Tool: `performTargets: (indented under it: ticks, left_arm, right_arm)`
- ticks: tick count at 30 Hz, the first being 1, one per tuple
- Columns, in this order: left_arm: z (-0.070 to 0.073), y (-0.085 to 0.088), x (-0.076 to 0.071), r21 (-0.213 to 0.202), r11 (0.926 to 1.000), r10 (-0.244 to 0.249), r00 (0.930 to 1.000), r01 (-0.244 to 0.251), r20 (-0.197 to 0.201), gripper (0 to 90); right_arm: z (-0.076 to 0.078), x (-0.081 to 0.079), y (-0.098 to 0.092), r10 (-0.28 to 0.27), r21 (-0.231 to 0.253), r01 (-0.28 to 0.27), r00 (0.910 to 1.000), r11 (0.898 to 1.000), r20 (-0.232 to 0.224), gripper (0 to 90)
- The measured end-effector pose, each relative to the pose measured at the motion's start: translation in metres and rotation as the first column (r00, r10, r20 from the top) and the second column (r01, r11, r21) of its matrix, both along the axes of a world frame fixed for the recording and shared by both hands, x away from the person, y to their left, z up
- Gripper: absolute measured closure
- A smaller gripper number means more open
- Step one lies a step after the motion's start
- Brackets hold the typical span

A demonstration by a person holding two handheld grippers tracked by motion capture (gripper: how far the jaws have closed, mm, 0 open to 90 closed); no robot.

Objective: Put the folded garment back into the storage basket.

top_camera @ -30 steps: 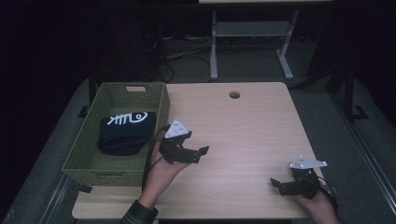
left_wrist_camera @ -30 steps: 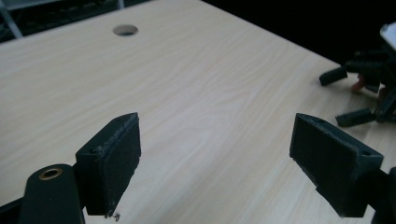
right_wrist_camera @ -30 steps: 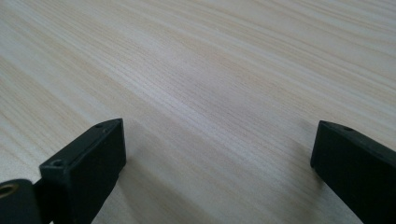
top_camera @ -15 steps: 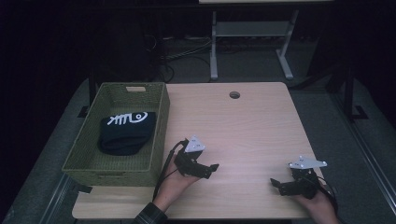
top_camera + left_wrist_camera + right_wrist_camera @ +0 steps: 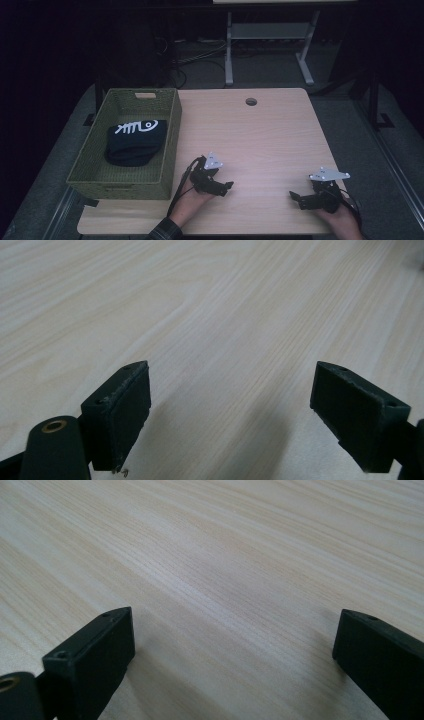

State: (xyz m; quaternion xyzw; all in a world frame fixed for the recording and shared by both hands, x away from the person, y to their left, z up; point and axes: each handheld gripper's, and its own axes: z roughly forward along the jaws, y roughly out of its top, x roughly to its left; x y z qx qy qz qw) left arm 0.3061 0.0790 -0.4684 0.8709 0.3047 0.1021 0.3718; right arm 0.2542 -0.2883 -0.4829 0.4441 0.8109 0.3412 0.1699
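Pale wood grain runs across the tabletop (image 5: 260, 135) in the high view, bare except for the two claws near its front edge. The left claw (image 5: 223, 186) sits low by the person's left hand (image 5: 192, 200), just right of the woven green basket (image 5: 170, 130); the right claw (image 5: 296, 197) rests near the front right corner. Inside the basket lies a folded black garment (image 5: 134, 142) with a white fish-bone print, well apart from both claws. It looks soft and light, likely to sag and unfold when lifted, so a pinch on a thick folded edge would hold best, I judge.

In the left gripper view, the left claw (image 5: 230, 415) stands wide open over bare wood, nothing between its jaws.

In the right gripper view, the right claw (image 5: 232, 662) is likewise spread apart and empty above the grain.

Compared with a second ago, the left claw has pulled away from the basket's side toward the front edge of the tabletop, and the hand has drawn back with it. The right claw has stayed where it was, and the garment has not moved.
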Motion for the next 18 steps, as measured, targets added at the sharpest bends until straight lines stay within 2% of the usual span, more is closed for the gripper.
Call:
performTargets:
  ticks: [2, 4, 6, 18]
  left_arm:
    - [-0.0042, -0.0019, 0.0005, 0.027, 0.9996, -0.006, 0.9999, 0.007, -0.008, 15.3]
    - [-0.0071, -0.0037, -0.0023, 0.035, 0.9994, -0.003, 0.9995, 0.002, 0.032, 14.9]
    - [-0.0090, -0.0041, -0.0041, 0.027, 0.9996, -0.011, 0.9988, 0.010, 0.047, 14.3]
    - [-0.0090, -0.0040, -0.0040, 0.026, 0.9996, -0.011, 0.9989, 0.010, 0.045, 14.0]
  right_arm:
    - [0.0000, 0.0000, 0.0000, 0.001, -0.001, -0.001, 1.0000, 1.000, 0.000, 2.9]
    - [0.0000, 0.0000, 0.0000, 0.001, 0.000, -0.001, 1.0000, 1.000, 0.000, 2.9]
    - [0.0001, -0.0001, 0.0001, 0.002, 0.000, -0.002, 1.0000, 1.000, -0.001, 3.0]
    - [0.0001, -0.0002, 0.0001, 0.002, 0.000, -0.002, 1.0000, 1.000, -0.001, 2.9]
